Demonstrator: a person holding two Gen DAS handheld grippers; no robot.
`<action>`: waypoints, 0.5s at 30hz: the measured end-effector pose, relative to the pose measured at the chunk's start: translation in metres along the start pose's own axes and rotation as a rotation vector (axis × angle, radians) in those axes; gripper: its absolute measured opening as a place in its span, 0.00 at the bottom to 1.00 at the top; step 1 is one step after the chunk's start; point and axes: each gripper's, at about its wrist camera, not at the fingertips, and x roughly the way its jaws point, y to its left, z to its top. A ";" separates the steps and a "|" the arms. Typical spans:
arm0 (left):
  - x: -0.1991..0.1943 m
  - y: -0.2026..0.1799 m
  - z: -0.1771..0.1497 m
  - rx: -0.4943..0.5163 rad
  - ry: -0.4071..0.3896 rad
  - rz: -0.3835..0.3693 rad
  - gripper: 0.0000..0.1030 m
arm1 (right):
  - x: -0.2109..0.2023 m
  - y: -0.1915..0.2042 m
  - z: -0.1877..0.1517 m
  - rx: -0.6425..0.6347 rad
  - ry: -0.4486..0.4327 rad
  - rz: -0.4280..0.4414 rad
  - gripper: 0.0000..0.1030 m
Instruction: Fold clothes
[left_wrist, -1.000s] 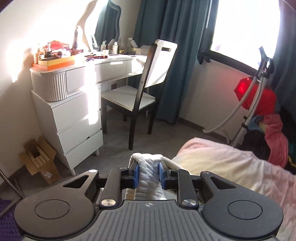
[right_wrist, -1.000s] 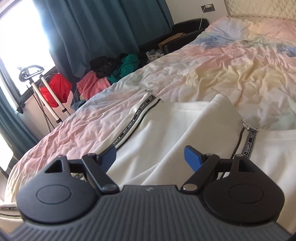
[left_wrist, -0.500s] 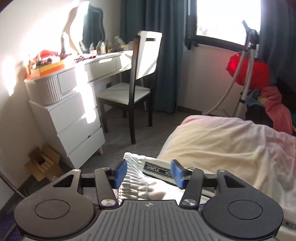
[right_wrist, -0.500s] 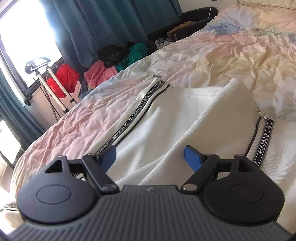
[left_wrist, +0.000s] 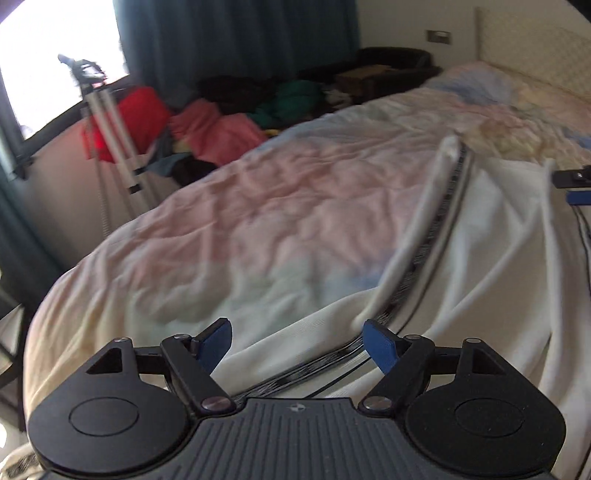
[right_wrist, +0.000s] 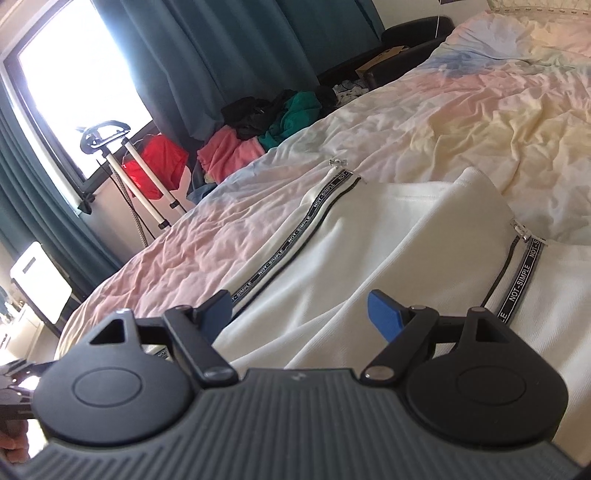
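Note:
A white zip jacket (right_wrist: 369, 236) with black "NOT-SIMPLE" tape along its zipper lies spread on the pastel bedspread (right_wrist: 461, 107). It also shows in the left wrist view (left_wrist: 480, 258), blurred. My left gripper (left_wrist: 297, 339) is open and empty just above the jacket's lower edge. My right gripper (right_wrist: 299, 306) is open and empty, hovering over the jacket's middle. The right gripper's tip (left_wrist: 576, 186) shows at the right edge of the left wrist view.
A pile of red, pink, green and black clothes (right_wrist: 258, 136) lies beside the bed by the teal curtains (right_wrist: 207, 55). A garment steamer stand (right_wrist: 122, 155) is near the window. The white chair (right_wrist: 37, 280) is at the bed's foot.
My left gripper let go of the white ribbed hem, opened wide and swung from the dresser side toward the bed. My right gripper stayed open and drifted slightly.

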 end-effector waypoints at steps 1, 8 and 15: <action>0.017 -0.012 0.009 0.022 0.018 -0.044 0.72 | 0.003 -0.001 0.000 -0.003 -0.003 -0.006 0.80; 0.116 -0.051 0.034 0.065 0.172 -0.132 0.60 | 0.016 -0.018 0.005 0.060 0.005 0.008 0.80; 0.089 -0.072 0.065 0.069 0.028 0.029 0.05 | 0.027 -0.025 0.003 0.109 0.007 0.027 0.80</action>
